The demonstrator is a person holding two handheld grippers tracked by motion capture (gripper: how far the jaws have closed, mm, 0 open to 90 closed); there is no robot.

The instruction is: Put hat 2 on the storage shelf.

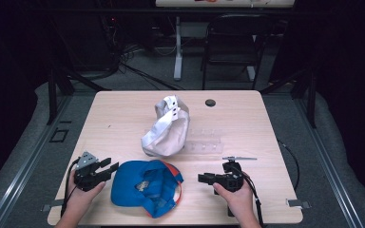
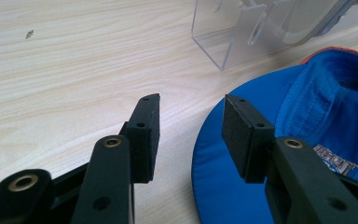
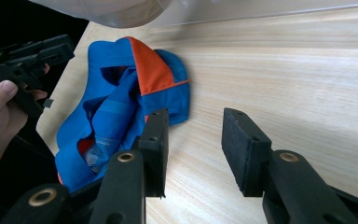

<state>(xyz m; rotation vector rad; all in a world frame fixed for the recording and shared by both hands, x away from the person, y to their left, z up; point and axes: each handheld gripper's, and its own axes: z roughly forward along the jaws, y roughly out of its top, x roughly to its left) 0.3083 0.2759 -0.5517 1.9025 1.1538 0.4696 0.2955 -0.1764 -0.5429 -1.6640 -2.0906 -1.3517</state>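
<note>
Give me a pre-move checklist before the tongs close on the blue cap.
1. Left tongs open: ok, jaws apart.
2. Right tongs open: ok, jaws apart.
3. Blue cap lying between both tongs: ok, upside down, inside facing up.
4. Left tongs lined up on the cap's brim: ok, brim edge sits between the jaws.
5. Right tongs touching the cap: not ok, a gap remains.
6. White cap and clear rack clear of the path: ok, both farther back.
</note>
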